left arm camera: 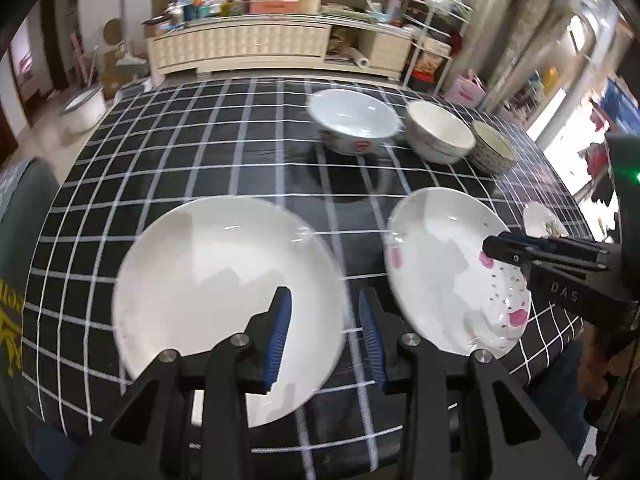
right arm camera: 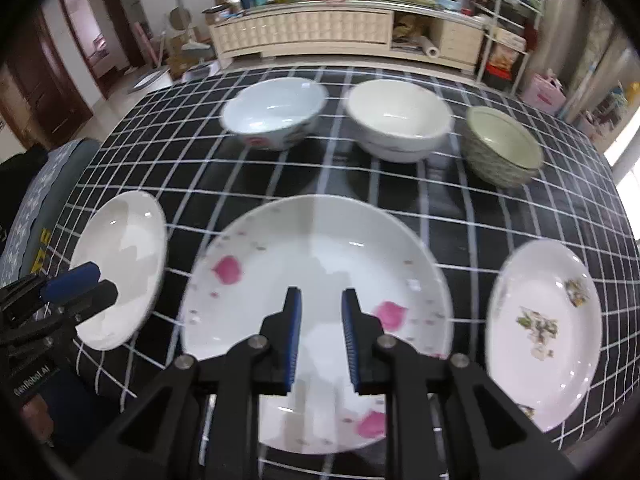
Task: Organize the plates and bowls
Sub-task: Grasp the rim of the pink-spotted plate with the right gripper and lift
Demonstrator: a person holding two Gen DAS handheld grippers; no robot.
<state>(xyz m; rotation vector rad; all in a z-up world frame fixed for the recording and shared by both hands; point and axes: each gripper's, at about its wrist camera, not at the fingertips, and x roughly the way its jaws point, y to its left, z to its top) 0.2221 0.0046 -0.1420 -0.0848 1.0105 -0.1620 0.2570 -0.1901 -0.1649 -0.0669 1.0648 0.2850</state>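
desk [right arm camera: 480, 216] carried three plates near me, three bowls behind | plain white plate [left arm camera: 224, 296] lay under my left tongs [left arm camera: 324, 312], spread, empty | pink-flowered plate [right arm camera: 320, 280] sat dead ahead beneath my right tongs [right arm camera: 320, 312], spread, empty, nearer arm | small plate [right arm camera: 544, 332] lay to its right

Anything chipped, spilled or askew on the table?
Nothing stands out. Three plates sit flat in the near row: plain white plate, pink-petal plate, floral plate. Three bowls stand upright behind, empty: pale blue bowl, white bowl, green-patterned bowl. Motion blur could hide small chips.
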